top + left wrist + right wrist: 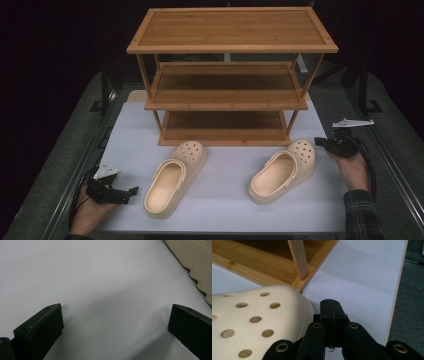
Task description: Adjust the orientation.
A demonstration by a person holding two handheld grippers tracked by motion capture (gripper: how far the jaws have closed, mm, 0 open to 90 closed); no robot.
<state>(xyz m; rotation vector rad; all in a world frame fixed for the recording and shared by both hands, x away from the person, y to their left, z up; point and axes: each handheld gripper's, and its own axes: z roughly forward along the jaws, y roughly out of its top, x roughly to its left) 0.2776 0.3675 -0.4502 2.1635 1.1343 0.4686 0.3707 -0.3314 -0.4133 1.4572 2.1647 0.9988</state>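
While your right gripper (320, 142) sits near the right edge of the surface (220, 200), its fingers (331, 312) are pressed together with nothing between them, just beside the toe of the right clog (282, 170). That cream clog lies on its sole toward the right side of the surface, its holed toe pointing at the front right foot of the wooden rack (227, 75) and close to it; in the right gripper view the toe (257, 322) stands just in front of the rack's lowest shelf and corner post. Your left gripper (131, 192) rests low near the front left corner of the surface, and its fingers (42, 327) are spread wide over bare white surface, holding nothing. The left clog (175, 177) lies just beside that gripper, apart from it, its heel toward the front edge and its toe angled toward the rack; a scalloped bit of its sole (197, 262) shows at the upper right of the left gripper view. The two clogs lie well apart, both in front of the rack.
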